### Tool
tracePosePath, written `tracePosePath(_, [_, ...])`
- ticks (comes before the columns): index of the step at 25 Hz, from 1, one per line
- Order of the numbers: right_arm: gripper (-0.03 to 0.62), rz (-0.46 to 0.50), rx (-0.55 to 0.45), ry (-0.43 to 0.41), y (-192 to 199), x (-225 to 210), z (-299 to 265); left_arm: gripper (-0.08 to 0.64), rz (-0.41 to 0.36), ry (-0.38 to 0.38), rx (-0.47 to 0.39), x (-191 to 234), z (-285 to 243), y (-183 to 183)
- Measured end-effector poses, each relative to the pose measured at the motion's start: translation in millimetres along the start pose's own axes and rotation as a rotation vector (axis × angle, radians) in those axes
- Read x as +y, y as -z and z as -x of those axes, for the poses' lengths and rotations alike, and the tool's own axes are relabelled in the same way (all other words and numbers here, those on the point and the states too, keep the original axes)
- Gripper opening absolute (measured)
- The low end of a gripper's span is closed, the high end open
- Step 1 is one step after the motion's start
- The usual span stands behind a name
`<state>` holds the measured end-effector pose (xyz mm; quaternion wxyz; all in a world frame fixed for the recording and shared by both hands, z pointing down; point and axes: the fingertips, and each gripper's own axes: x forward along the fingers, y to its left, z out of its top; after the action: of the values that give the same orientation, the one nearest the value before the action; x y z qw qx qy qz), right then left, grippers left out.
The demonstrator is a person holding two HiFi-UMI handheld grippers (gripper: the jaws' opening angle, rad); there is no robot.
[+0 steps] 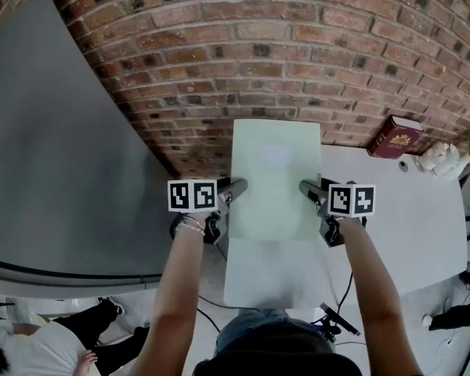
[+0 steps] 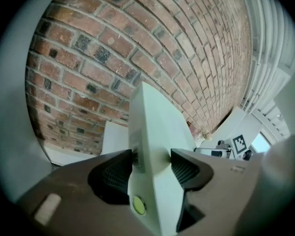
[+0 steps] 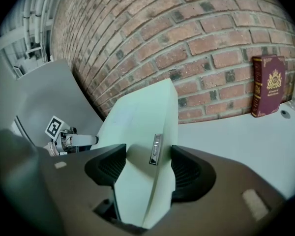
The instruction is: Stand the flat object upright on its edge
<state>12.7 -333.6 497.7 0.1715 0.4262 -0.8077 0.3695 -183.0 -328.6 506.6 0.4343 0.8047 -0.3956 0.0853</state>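
A: You hold the flat object (image 1: 276, 180) over the white surface (image 1: 407, 225), close to the brick wall (image 1: 258, 53), with its face tilted toward you.

B: Your left tongs (image 2: 152, 163) pinch its left edge and your right tongs (image 3: 148, 165) its right, probably so it pivots evenly onto its lower edge.

A: Your forearms reach forward side by side, with the tongs level and pointing inward.

Wall (image 1: 258, 53) behind, grey panel (image 1: 55, 171) left; book (image 1: 395, 138) and figurine (image 1: 441, 160) at tabletop's (image 1: 407, 233) far right; board (image 1: 276, 178) spans the middle; near right open.
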Motion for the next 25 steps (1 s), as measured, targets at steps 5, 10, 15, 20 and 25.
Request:
tracePosePath(5, [0.288, 0.043, -0.054, -0.002, -6, 8, 16, 0.255, -0.060, 0.008, -0.048, -15, 10, -7])
tracePosePath(10, [0.288, 0.101, -0.100, 0.011, -18, 15, 30, 0.255, -0.121, 0.014, -0.087, -29, 17, -16])
tracePosePath(15, [0.288, 0.147, -0.142, 0.029, -28, 21, 41, 0.255, -0.176, 0.006, -0.116, -40, 23, -25])
tracePosePath(20, [0.285, 0.193, -0.209, 0.042, -42, 26, 52, 0.253, -0.238, 0.007, -0.173, -54, 29, -38])
tracePosePath(25, [0.281, 0.265, -0.274, 0.058, -55, 32, 63, 0.252, -0.310, -0.007, -0.219, -66, 35, -47])
